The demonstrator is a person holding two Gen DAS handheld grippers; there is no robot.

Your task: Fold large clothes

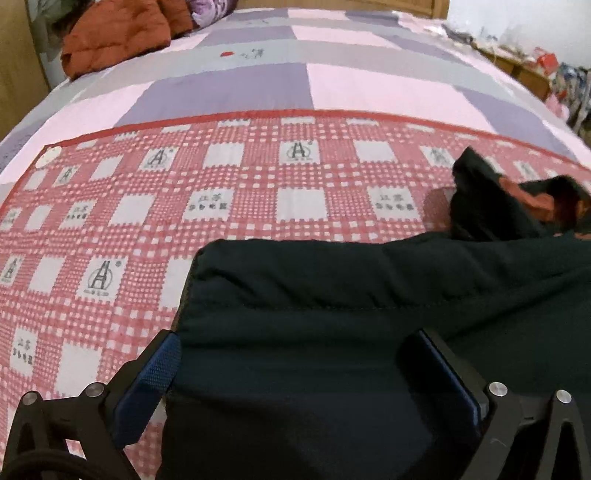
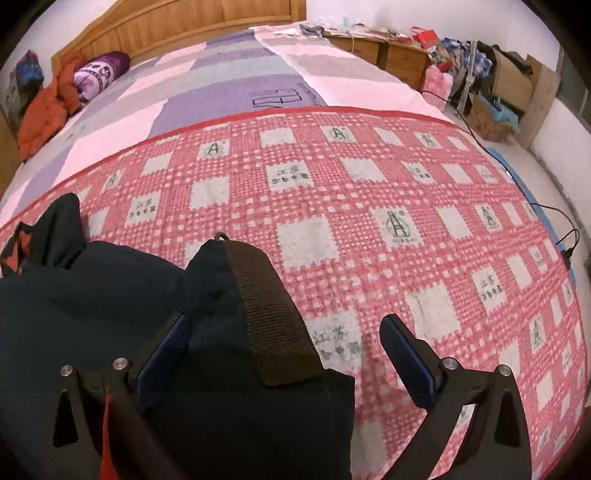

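Folding barely begun: dark jacket (image 1: 369, 332) is bunched at the bed's (image 2: 369, 184) near edge, straddled by left gripper (image 1: 306, 373) and right gripper (image 2: 284, 354), both spread, nothing clamped.

Dim, even indoor light, soft shadows only. Heavy fisheye bowing toward edges, dark vignette at right-view corners. Motion blur across left view; dark jacket (image 1: 332, 314) nearly detail-free.

Right gripper (image 2: 284, 347) over bed (image 2: 229, 74), fingers (image 2: 406, 354) spread apart. Dark garment (image 2: 92, 295) with brown ribbed band (image 2: 273, 314) lies between them on red checked blanket (image 2: 369, 192). Left finger touches the cloth; right finger stands clear. Orange jacket (image 2: 44, 107) near headboard (image 2: 177, 26).
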